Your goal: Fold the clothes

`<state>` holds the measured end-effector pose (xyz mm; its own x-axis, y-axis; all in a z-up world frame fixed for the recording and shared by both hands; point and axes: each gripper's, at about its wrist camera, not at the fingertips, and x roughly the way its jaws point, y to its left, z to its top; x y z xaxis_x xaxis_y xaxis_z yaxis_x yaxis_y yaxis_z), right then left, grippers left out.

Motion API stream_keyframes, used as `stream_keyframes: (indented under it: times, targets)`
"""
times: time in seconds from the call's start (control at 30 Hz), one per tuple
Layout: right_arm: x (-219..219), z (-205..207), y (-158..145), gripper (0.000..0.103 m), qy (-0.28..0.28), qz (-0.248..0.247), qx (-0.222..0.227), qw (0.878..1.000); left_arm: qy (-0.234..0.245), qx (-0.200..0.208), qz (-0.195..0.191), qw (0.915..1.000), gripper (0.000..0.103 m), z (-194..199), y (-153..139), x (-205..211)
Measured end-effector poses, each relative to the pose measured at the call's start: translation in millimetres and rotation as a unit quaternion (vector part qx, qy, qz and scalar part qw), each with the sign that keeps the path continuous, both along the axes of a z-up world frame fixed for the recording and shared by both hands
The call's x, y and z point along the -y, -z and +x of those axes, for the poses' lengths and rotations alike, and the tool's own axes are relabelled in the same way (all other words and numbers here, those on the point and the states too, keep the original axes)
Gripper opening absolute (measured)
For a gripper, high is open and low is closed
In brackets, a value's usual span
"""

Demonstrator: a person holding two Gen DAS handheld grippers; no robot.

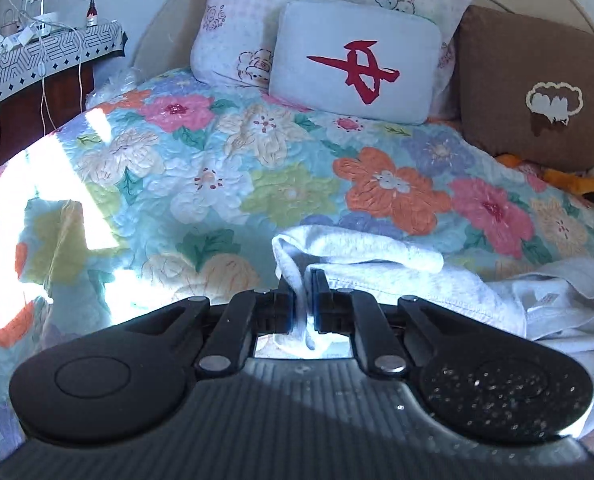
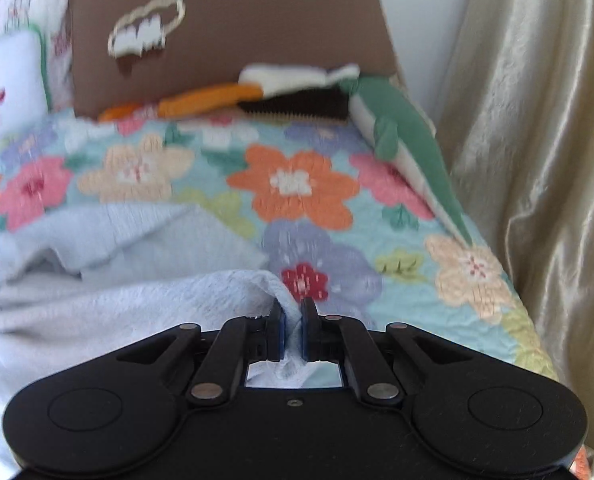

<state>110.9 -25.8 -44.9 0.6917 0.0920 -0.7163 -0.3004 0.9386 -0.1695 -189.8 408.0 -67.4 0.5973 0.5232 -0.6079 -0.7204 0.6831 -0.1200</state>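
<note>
Left wrist view: left claw [image 1: 302, 276] clenched on a bunched edge of the grey sweatshirt [image 1: 417, 280], cloth pinched between the pads.
Right wrist view: right claw [image 2: 292, 308] likewise gripping a gathered corner of the sweatshirt [image 2: 97, 300]; frame blurred.
Garment position: rumpled on the floral quilt [image 1: 217, 168] at the near end of the bed, well short of the pillows [image 1: 353, 60].
Why held so: a grip at each end likely lets the cloth be lifted and drawn taut to spread it.
Stage: probably early; no neat fold visible.
</note>
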Motion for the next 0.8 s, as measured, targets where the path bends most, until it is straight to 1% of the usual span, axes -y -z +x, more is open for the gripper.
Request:
stream_keyframes:
  times: [0.03,0.07,0.13,0.17,0.2,0.27,0.3,0.33,0.37,0.4,0.43,0.5,0.53,0.57,0.63,0.7,0.77,0.8]
  targets:
    - [-1.8,1.9,6.2,0.009,0.002,-0.013,-0.01,1.0,0.007,0.002,0.003,1.0,0.008,0.5,-1.5,1.9]
    - [-3.2,2.9,11.7,0.014,0.005,-0.023,-0.017,1.0,0.011,0.005,0.004,0.9999,0.008,1.0,-3.2,2.5]
    - [-3.8,-0.3,14.2,0.028,0.019,-0.025,-0.011,0.999,0.015,0.01,0.0,0.9998,0.008,1.5,-5.7,2.1]
    - [-4.3,-3.0,13.0,0.032,0.022,-0.023,-0.006,0.999,0.016,0.012,-0.001,0.9998,0.008,1.4,-6.5,1.9]
    - [-5.9,-7.2,8.7,0.034,0.019,-0.017,0.001,1.0,0.016,0.013,-0.002,0.9998,0.008,1.4,-7.1,1.6]
    - [-11.1,-14.7,-2.3,0.043,0.005,0.001,0.023,1.0,0.018,0.01,-0.001,0.9998,0.008,2.0,-6.8,0.5]
    - [-15.1,-19.2,-7.9,0.044,-0.006,0.012,0.034,0.999,0.018,0.009,-0.001,0.9998,0.008,2.0,-6.1,0.0]
    - [-20.4,-24.3,-14.0,0.047,-0.022,0.028,0.046,0.998,0.018,0.008,-0.002,0.9998,0.009,2.0,-5.1,-1.0]
    - [-26.9,-30.0,-19.5,0.051,-0.039,0.046,0.052,0.997,0.019,0.006,-0.004,0.9998,0.009,2.1,-4.0,-1.9]
    - [-33.6,-34.5,-23.6,0.052,-0.058,0.067,0.049,0.995,0.019,0.004,-0.005,0.9998,0.009,2.1,-2.9,-2.8]
    - [-41.0,-37.3,-26.7,0.052,-0.082,0.086,0.038,0.992,0.021,0.001,-0.006,0.9998,0.009,2.1,-2.0,-3.8]
    - [-57.5,-38.7,-30.8,0.058,-0.123,0.121,0.0,0.985,0.028,-0.006,-0.006,0.9996,0.009,2.5,-0.4,-5.2]
    - [-67.9,-37.9,-30.9,0.063,-0.144,0.139,-0.024,0.979,0.034,-0.01,-0.003,0.9994,0.009,3.2,0.3,-5.8]
    - [-77.9,-36.7,-29.2,0.065,-0.163,0.155,-0.045,0.973,0.038,-0.012,0.001,0.9992,0.009,3.5,0.8,-6.0]
    - [-98.2,-35.2,-23.4,0.065,-0.189,0.181,-0.082,0.962,0.045,-0.016,0.009,0.9988,0.009,4.5,1.9,-6.5]
    - [-116.4,-33.9,-11.4,0.065,-0.189,0.194,-0.116,0.956,0.052,-0.02,0.012,0.9984,0.009,7.6,4.1,-8.2]
    - [-129.3,-28.5,2.4,0.065,-0.173,0.204,-0.141,0.953,0.059,-0.024,0.011,0.9979,0.01,11.1,6.5,-10.9]
    - [-132.9,-25.5,7.8,0.065,-0.161,0.214,-0.15,0.952,0.063,-0.026,0.01,0.9976,0.013,12.9,7.7,-12.3]
